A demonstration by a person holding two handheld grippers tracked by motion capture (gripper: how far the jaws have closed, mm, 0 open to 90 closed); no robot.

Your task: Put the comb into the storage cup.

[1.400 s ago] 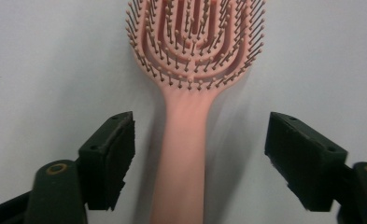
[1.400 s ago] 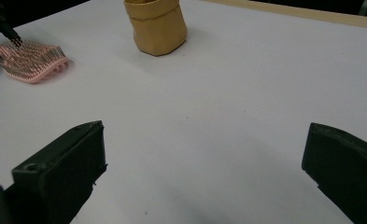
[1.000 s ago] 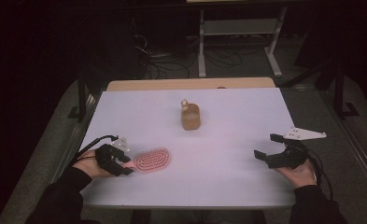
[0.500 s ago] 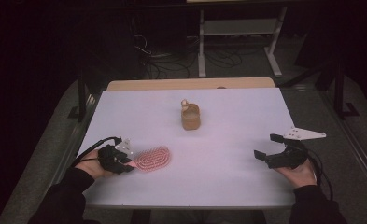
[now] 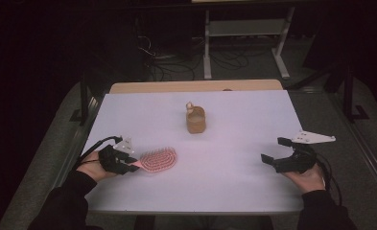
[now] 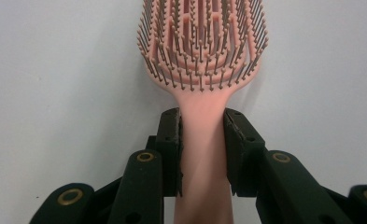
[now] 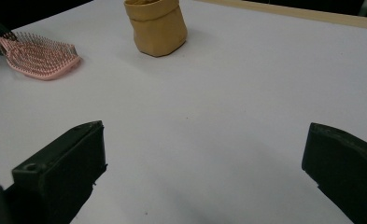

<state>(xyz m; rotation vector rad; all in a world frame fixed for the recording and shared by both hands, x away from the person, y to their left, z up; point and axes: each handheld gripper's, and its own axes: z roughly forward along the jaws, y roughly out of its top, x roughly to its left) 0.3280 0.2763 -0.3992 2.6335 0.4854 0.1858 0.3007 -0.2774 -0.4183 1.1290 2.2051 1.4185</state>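
A pink hairbrush lies bristles-up on the white table at the front left. My left gripper has just been closing, and its jaws now press both sides of the brush's handle. In the left gripper view the pads clamp the handle below the brush head. My right gripper rests at the front right with its jaws wide apart and nothing between them. Across the table, the right gripper view shows the hairbrush beyond its own open gripper.
A small tan pouch stands upright near the table's middle, toward the back, and appears as the pouch in the right gripper view. A wooden strip borders the far edge. Dark floor with cables and a metal stand lies beyond.
The left gripper's jaws have closed in on the brush handle, with the hand shifting slightly toward the brush. The right gripper and the pouch have not moved.
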